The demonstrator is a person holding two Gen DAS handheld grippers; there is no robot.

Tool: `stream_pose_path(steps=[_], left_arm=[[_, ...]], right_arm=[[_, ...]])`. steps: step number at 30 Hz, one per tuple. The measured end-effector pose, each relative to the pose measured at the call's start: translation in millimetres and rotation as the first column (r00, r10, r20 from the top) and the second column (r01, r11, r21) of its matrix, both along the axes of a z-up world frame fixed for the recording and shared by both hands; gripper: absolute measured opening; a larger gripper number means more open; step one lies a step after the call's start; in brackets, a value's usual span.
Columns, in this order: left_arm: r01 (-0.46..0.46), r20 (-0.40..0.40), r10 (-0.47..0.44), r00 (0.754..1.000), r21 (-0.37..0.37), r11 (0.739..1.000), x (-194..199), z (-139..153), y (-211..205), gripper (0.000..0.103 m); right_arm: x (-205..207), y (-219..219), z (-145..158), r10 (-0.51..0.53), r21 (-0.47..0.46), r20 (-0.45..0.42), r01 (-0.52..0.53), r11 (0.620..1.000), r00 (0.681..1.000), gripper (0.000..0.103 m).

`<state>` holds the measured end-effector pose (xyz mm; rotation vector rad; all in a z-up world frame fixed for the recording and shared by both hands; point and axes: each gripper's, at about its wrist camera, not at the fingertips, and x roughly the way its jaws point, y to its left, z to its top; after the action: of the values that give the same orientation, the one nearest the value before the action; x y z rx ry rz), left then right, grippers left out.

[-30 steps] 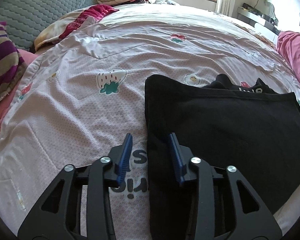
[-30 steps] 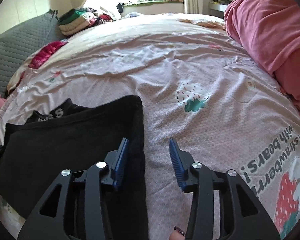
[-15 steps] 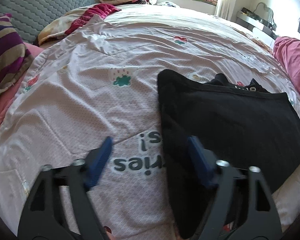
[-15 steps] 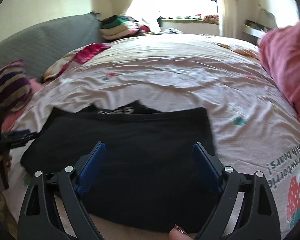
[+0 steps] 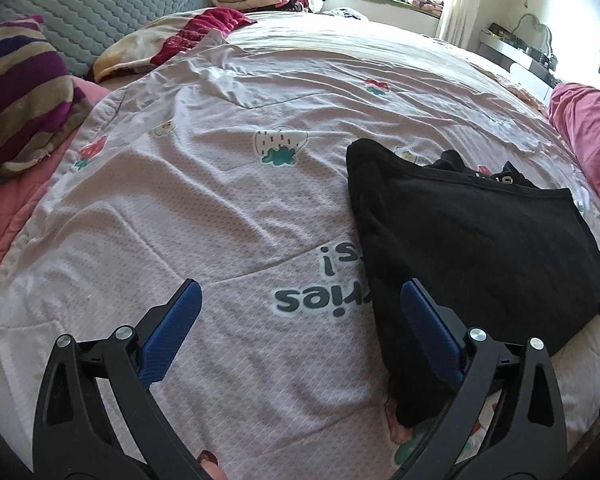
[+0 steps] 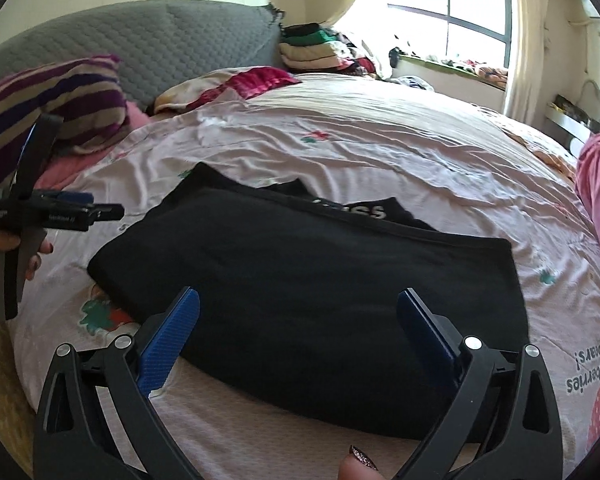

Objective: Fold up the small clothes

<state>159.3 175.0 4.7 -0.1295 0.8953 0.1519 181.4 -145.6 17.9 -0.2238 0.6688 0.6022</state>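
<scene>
- Release step: the black garment (image 6: 320,304) lies folded flat on the bed (image 5: 220,208), and both grippers stand clear of it after letting go, so one fold looks finished.
- Left gripper (image 5: 300,320) has its fingers (image 5: 172,336) spread wide with nothing between them; they have just been opening. In its own view the garment sits at about 3 o'clock, its left edge passing just under the right-hand finger.
- Right gripper (image 6: 298,324) is likewise released, its fingers (image 6: 168,340) wide apart and just opened, hovering over the near edge of the garment without pressing on it. The left gripper shows in this view at 9 o'clock, held in a hand (image 6: 4,252).
- Next move, as a judgement: either a further fold, which calls for pinching two corners of one edge together, or lifting the bundle aside; the soft layers could slip if only the top one is caught.
- Compared with a second ago: both pairs of fingers were much narrower then, the left astride the garment's edge, and the right view has swung from the garment's right border to face it squarely.
</scene>
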Motion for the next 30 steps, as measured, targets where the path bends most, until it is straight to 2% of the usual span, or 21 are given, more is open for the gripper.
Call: stream_pose_path(steps=[9,18,30], left_arm=[[-0.015,-0.002,0.015,1.000,-0.007,1.000,-5,3,10,0.093],[-0.053,-0.017,0.052,0.999,-0.034,0.998,8,3,24,0.093],[-0.047,-0.017,0.046,0.999,-0.078,0.996,33,8,16,0.093]], right_arm=[[-18,36,-3,0.093,-0.034,0.010,-0.092,0.995,0.996,0.098],[-38,88,-20,0.202,-0.136,0.017,-0.198,0.971,0.979,0.098],[-43,128,-47,0.239,-0.250,-0.001,-0.232,0.940,0.971,0.098]])
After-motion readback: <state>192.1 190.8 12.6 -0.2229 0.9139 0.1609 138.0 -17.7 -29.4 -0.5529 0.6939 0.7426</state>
